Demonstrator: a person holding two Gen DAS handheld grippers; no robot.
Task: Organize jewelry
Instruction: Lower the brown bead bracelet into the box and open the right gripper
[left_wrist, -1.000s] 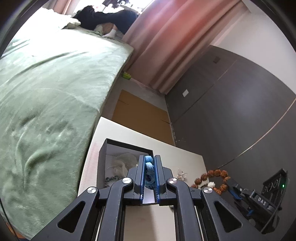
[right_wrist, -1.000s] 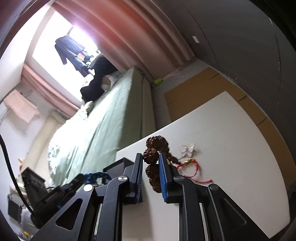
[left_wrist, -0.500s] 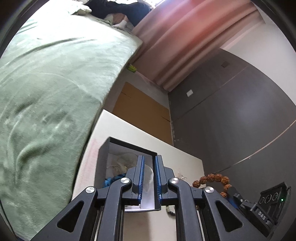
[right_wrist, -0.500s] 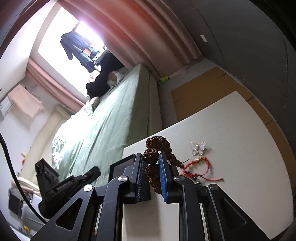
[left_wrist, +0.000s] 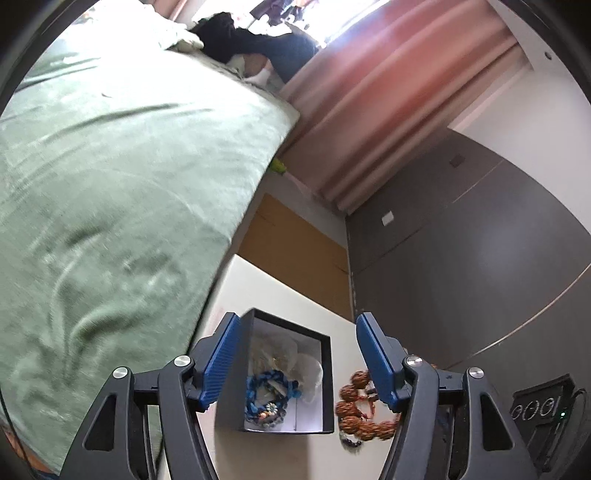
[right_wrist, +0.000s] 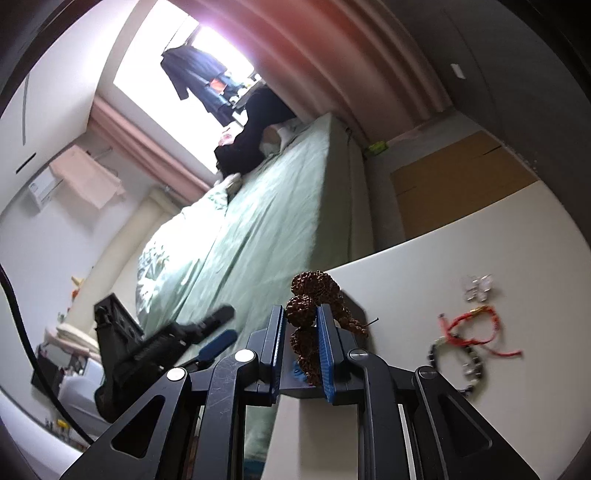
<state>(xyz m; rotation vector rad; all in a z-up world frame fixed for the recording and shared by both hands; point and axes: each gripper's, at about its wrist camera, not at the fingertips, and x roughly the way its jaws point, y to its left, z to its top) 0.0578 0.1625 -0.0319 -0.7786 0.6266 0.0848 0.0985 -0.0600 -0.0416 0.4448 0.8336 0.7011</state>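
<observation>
A black box (left_wrist: 327, 373) with a white lining stands on the white table (left_wrist: 273, 291). A blue braided bracelet (left_wrist: 267, 395) lies inside it with pale trinkets. My left gripper (left_wrist: 299, 363) hangs above the box, its jaws opening wide with nothing gripped between them. My right gripper (right_wrist: 300, 321) is shut on a brown seed-bead bracelet (right_wrist: 304, 306), which in the left wrist view hangs just right of the box as brown beads (left_wrist: 351, 404). In the right wrist view the box is mostly hidden behind the fingers.
On the table (right_wrist: 498, 240) to the right lie a red cord bracelet (right_wrist: 476, 326), a dark bead bracelet (right_wrist: 448, 354) and a white butterfly brooch (right_wrist: 478, 288). A green bed (left_wrist: 110, 203) borders the table's left side. A dark wall panel (left_wrist: 461, 277) stands behind.
The left gripper let the blue bracelet drop into the box, then spread its jaws wide. The right gripper carried the brown beads leftward, up to the box.
</observation>
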